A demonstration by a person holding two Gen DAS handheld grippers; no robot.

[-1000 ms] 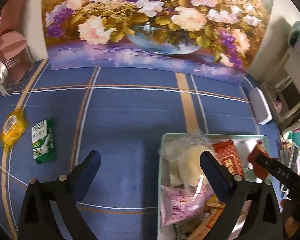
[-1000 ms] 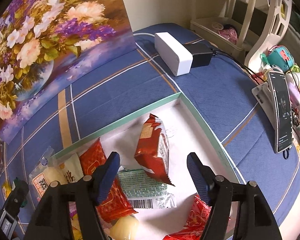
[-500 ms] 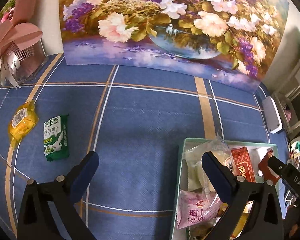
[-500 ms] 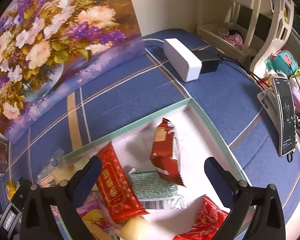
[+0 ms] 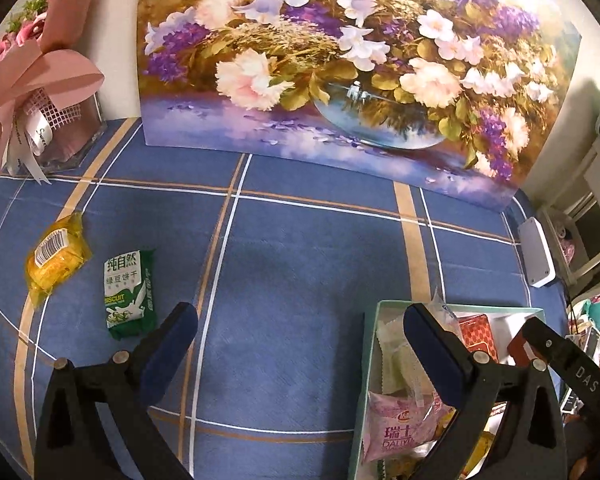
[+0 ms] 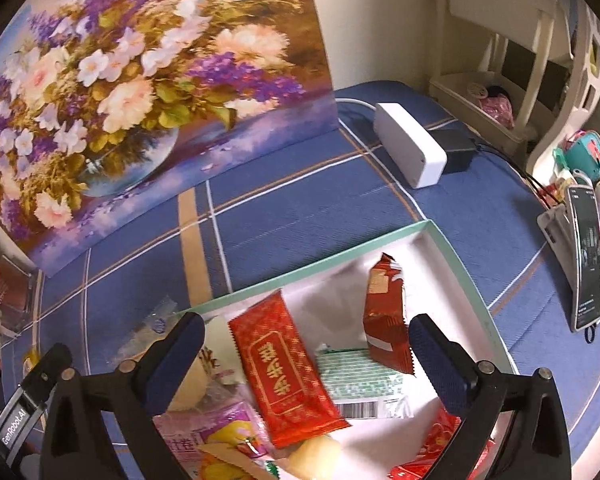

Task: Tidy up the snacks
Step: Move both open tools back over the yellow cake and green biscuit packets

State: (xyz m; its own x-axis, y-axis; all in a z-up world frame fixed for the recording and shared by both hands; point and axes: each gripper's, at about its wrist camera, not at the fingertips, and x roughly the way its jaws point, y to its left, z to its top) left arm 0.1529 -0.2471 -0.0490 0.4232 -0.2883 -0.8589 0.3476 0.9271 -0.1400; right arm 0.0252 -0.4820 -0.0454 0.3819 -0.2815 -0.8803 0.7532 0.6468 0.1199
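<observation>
A green-rimmed white box [image 6: 308,272] [image 5: 370,344] on the blue cloth holds several snack packs: a flat red pack [image 6: 284,368], a dark red pack [image 6: 386,316], a green-and-white pack [image 6: 356,380] and a pink pack [image 5: 400,428]. My right gripper [image 6: 304,344] hangs open above the box with nothing between its fingers. Out on the cloth at the left lie a green biscuit pack [image 5: 128,294] and a yellow pack [image 5: 54,260]. My left gripper [image 5: 300,328] stands open over bare cloth, its right finger [image 5: 432,344] over the box's left edge, the biscuit pack just left of its left finger.
A large flower painting [image 5: 340,60] stands along the back. A pink wrapped bouquet in a clear holder [image 5: 40,92] sits far left. A white device [image 6: 410,150] with a black adapter lies at the back right. A phone on a stand [image 6: 586,260] and shelves are at the right.
My right gripper opened wide, let go of the dark red pack into the box, and drew back. My left gripper shifted left, so the green and yellow packs sit nearer its fingers.
</observation>
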